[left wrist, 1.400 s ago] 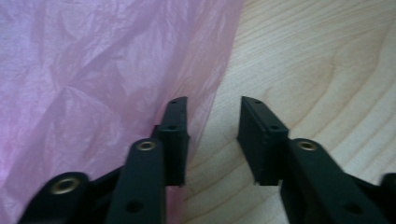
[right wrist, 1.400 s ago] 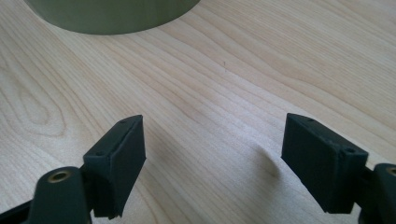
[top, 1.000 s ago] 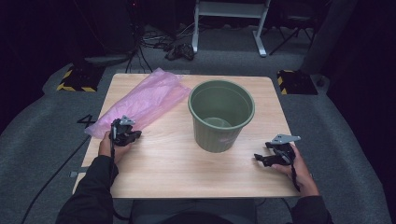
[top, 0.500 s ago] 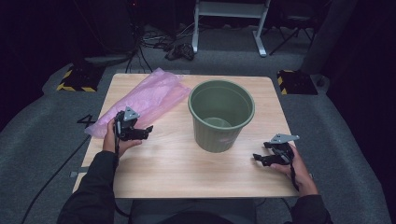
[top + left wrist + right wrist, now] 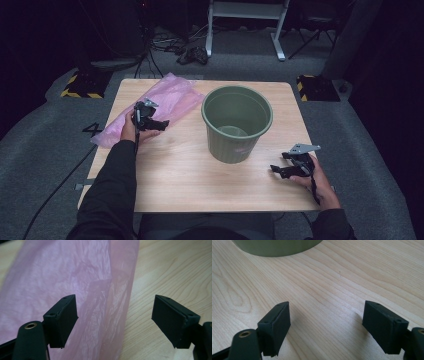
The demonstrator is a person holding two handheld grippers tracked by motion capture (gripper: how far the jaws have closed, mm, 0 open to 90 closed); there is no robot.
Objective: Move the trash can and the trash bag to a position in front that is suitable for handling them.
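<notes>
The pink plastic bag (image 5: 82,290) lies flat and crinkled on the wooden table (image 5: 170,175), right under and ahead of my left gripper (image 5: 113,322), whose jaws stand wide apart with nothing between them but air above the film. In my left gripper view the bag's long edge runs up between the two black jaws: one jaw hangs over the pink sheet, the other over bare wood beside it. I cannot tell whether either jaw touches the plastic. From the high view, my left gripper (image 5: 150,122) sits at the near side of the bag (image 5: 165,97), with the bag stretching away from it toward the far left corner of the table. Off to the right of that gripper stands the green bucket (image 5: 237,122), upright and open, near the middle of the table. My right gripper (image 5: 285,170) rests low over the table on the bucket's other side, nearer to me, its jaws (image 5: 325,325) also spread wide over bare wood, with the bucket's base (image 5: 277,246) just ahead of them.
</notes>
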